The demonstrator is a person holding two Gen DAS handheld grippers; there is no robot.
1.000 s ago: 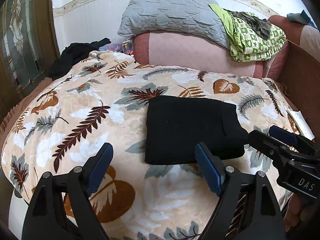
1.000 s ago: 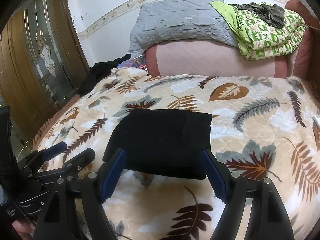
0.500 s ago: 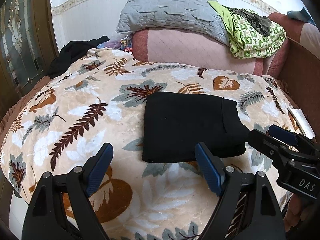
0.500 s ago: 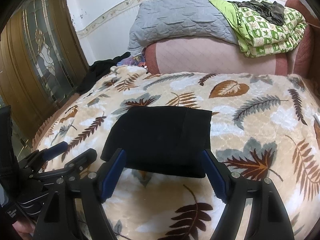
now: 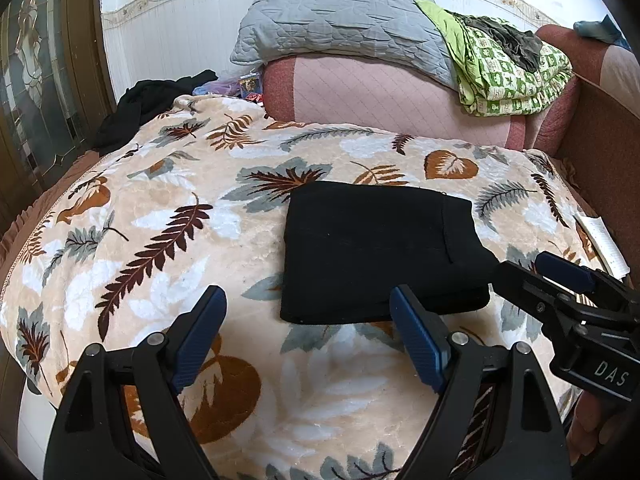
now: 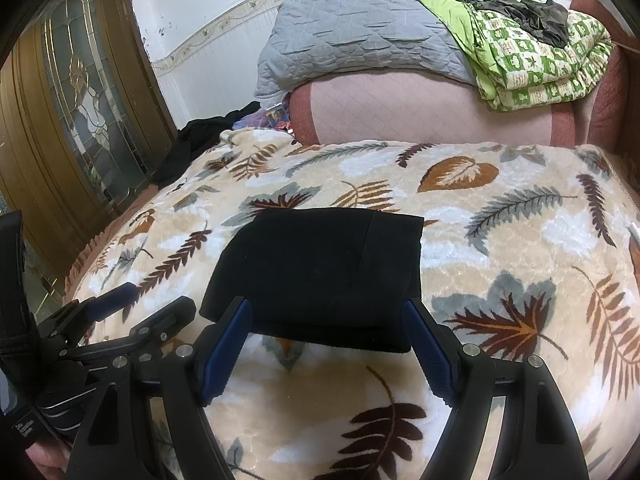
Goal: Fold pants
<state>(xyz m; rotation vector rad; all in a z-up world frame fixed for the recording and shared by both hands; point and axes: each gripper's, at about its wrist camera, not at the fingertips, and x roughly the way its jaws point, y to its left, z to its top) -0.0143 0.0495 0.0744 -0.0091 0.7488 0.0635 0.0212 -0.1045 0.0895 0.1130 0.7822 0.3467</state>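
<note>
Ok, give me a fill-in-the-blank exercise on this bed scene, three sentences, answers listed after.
1. The folded pants are ____ in colour.
2. The pants lie on a blanket printed with ____.
3. The fingers of the left gripper and of the right gripper stand ____, holding nothing.

Missing words: black; leaves; open
</note>
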